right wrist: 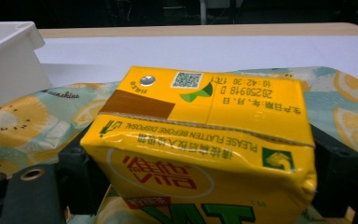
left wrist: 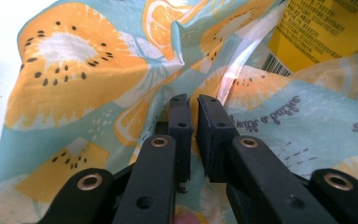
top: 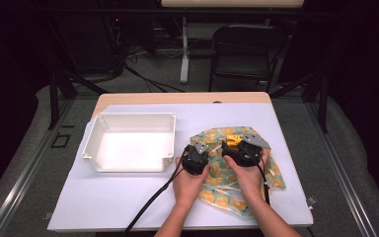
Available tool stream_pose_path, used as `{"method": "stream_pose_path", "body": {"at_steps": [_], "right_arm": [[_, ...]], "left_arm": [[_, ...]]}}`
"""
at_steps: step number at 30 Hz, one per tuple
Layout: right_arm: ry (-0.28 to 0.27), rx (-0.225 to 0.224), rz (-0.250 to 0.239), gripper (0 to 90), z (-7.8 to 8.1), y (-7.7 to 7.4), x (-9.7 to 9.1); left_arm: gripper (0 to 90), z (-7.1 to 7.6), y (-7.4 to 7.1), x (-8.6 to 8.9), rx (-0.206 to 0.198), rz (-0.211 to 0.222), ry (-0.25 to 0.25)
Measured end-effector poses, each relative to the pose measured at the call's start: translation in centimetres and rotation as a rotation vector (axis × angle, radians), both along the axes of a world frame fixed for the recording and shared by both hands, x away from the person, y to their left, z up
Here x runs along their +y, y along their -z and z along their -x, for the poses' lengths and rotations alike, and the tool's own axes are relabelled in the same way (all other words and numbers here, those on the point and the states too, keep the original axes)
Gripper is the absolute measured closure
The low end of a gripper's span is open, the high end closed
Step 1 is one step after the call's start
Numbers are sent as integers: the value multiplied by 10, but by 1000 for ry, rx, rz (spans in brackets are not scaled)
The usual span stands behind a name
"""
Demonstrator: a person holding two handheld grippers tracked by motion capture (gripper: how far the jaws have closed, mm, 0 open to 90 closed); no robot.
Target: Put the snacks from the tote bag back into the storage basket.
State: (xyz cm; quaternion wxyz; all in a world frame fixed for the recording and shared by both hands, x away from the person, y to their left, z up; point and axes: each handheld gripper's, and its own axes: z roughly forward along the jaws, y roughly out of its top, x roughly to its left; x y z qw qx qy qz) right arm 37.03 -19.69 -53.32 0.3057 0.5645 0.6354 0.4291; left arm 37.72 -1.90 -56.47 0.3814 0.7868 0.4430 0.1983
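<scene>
The left gripper (left wrist: 193, 100) has its two black jaws drawn almost together, pinching a fold of the fruit-print bag (left wrist: 88, 88) between the pads; the cloth bunches up around the jaw tips, and a clear plastic strip (left wrist: 235, 65) runs up just beyond them. Past that gripper and off to one side, a corner of the yellow drink carton (left wrist: 326, 28) shows inside the bag. The right gripper (right wrist: 200, 172) is clamped on that carton (right wrist: 205, 135), one jaw pressed against each end, so the carton sits across the jaws directly in front of the camera, with the bag (right wrist: 23, 121) spread beneath and behind it. From above, both grippers (top: 195, 159) (top: 241, 152) sit close together over the bag (top: 227, 187), each held in a hand (top: 190, 183) (top: 249, 178). The white bin (top: 91, 143) stands just to the left of the left gripper on the white tabletop (top: 103, 202).
</scene>
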Motion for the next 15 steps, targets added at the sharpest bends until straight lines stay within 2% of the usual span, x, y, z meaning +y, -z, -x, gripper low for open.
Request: {"method": "stream_pose_path", "body": {"at_steps": [3,6,10,15], "right_arm": [[-9,-23,8,195,2,1,-1],[-40,-26,16,215,3,0,-5],[-82,-24,42,232,6,-2,-8],[-99,-7,28,265,7,-6,-15]], "left_arm": [[836,0,0,0,-2,1,1],[830,1,0,0,-4,2,0],[820,0,0,1,-4,6,1],[787,1,0,2,-10,22,0]]}}
